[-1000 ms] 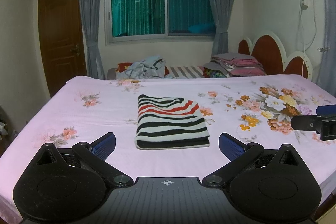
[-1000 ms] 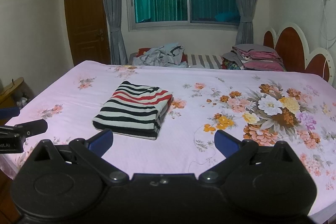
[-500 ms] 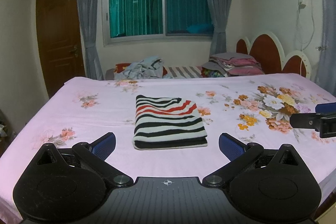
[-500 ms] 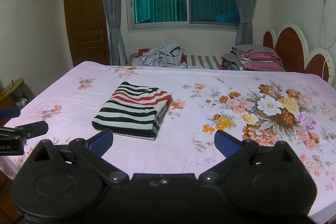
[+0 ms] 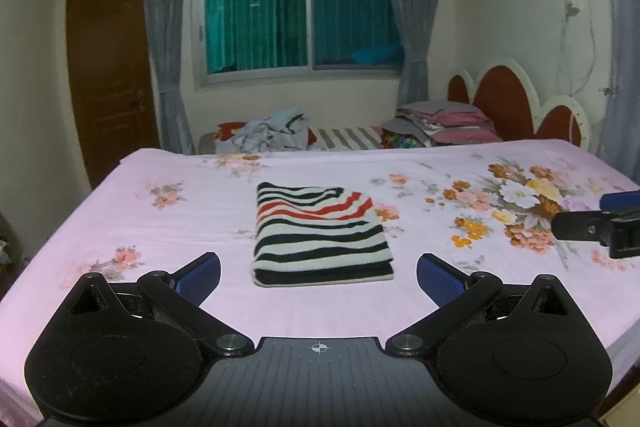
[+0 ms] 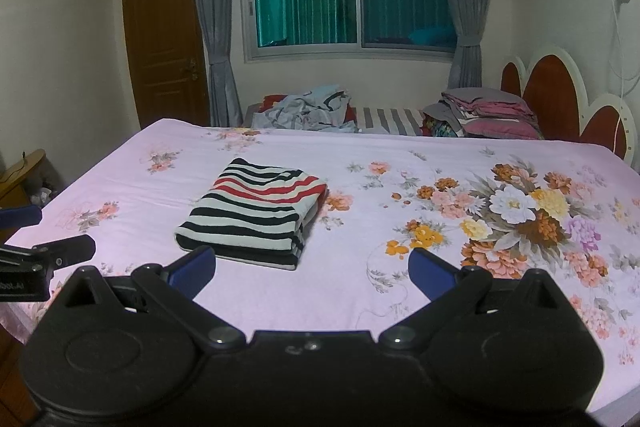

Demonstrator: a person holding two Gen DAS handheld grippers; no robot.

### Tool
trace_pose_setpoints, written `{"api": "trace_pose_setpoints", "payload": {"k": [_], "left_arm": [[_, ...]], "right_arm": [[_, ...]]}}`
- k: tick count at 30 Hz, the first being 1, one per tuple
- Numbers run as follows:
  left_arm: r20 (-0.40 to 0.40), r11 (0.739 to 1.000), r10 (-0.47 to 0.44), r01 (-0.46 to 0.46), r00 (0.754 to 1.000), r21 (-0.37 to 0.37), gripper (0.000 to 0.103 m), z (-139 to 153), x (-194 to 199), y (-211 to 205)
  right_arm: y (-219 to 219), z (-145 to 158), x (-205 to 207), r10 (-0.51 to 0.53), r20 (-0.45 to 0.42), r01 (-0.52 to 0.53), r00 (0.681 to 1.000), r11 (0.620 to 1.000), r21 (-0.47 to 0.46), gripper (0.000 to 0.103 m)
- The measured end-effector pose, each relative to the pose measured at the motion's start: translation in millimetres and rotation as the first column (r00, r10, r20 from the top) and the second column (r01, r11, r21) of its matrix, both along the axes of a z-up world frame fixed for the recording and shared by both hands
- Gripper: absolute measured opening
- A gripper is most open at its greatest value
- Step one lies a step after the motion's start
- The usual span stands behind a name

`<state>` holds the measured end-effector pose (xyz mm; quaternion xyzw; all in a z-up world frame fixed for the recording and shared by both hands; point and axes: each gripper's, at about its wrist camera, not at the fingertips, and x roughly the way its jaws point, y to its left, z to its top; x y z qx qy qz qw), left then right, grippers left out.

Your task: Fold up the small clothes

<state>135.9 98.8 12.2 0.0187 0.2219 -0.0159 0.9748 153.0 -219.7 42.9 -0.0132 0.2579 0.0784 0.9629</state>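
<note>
A folded garment with black, white and red stripes [image 5: 320,235] lies flat on the pink flowered bedsheet [image 5: 200,211]; it also shows in the right wrist view [image 6: 256,215]. My left gripper [image 5: 319,273] is open and empty, held over the near edge of the bed just short of the garment. My right gripper [image 6: 312,269] is open and empty, to the right of the garment's near corner. Each gripper shows at the edge of the other's view, the right one in the left wrist view [image 5: 596,227] and the left one in the right wrist view [image 6: 44,255].
A heap of loose clothes [image 5: 272,133] and a stack of folded clothes [image 5: 444,123] lie behind the bed under the window. The red and white headboard [image 5: 520,103] stands at the right. A wooden door [image 5: 112,75] is at the left.
Both grippers have drawn back slightly and tilted up; the striped garment has stayed in place and sits a little lower in both views. Both stay open.
</note>
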Motion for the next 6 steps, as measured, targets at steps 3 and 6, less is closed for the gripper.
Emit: {"api": "trace_pose_setpoints", "payload": {"k": [3,6], "left_arm": [[0.012,1.0,0.009,-0.009,1.0,-0.001,0.103,-0.2,-0.5,3.0],[0.014,1.0,0.013,-0.013,1.0,0.001,0.103,-0.7,-0.5,4.4]], "right_arm": [[1.0,2.6,-0.2,0.003,0.004,-0.003,1.0,1.0,-0.002,0.103],[2.8,4.5,0.6,0.007,0.006,-0.007,1.0,1.0,-0.004,0.103]]}}
